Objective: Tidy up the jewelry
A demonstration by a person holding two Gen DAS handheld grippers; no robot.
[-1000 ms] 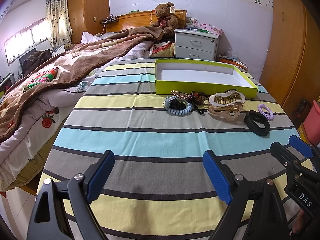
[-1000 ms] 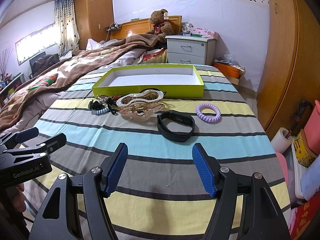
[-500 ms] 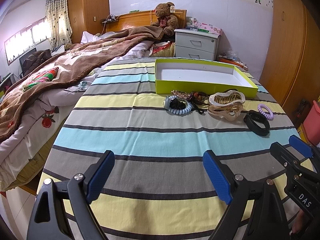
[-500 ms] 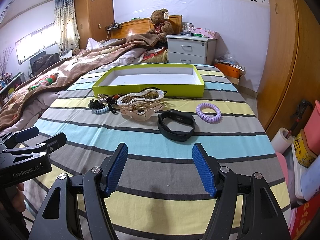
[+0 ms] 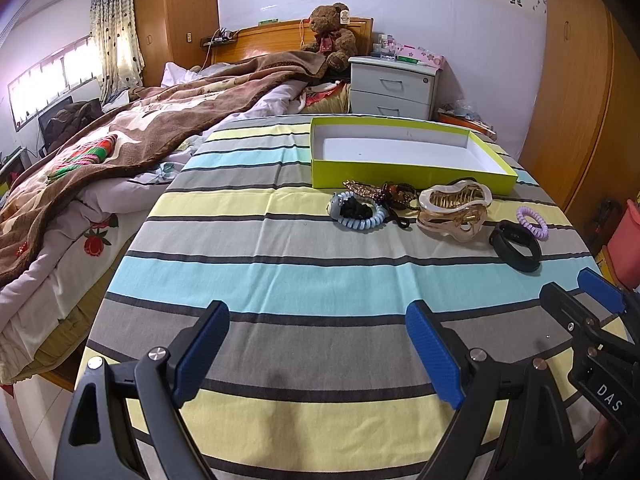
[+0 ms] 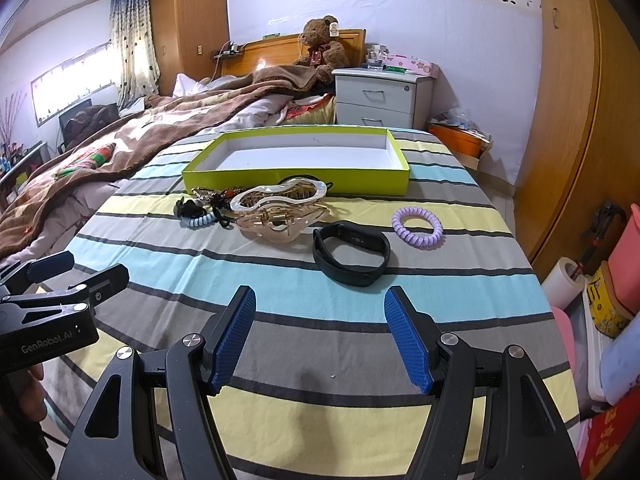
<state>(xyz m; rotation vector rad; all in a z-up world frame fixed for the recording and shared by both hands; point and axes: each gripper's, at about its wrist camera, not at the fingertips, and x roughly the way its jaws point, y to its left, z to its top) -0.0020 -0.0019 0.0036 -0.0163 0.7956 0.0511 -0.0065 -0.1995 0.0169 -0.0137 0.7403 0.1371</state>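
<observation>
An empty lime-green box (image 5: pixel 408 178) (image 6: pixel 296 182) stands at the far side of the striped table. In front of it lie a pale blue coil tie with a black scrunchie (image 5: pixel 358 212) (image 6: pixel 196 216), a brown beaded piece (image 5: pixel 394 194) (image 6: pixel 224 194), two large hair claws (image 5: pixel 456 208) (image 6: pixel 276 212), a black wristband (image 5: pixel 516 246) (image 6: pixel 351 254) and a purple coil tie (image 5: pixel 531 218) (image 6: pixel 417 227). My left gripper (image 5: pixel 318 352) is open and empty over the near table. My right gripper (image 6: pixel 320 336) is open and empty, just short of the wristband.
The striped cloth (image 5: pixel 280 272) covers a round table. A bed with a brown blanket (image 5: pixel 140 136) lies to the left. A white nightstand (image 5: pixel 394 88) stands behind, a wooden wardrobe (image 6: pixel 568 120) on the right, and bins and a paper roll (image 6: pixel 564 284) on the floor.
</observation>
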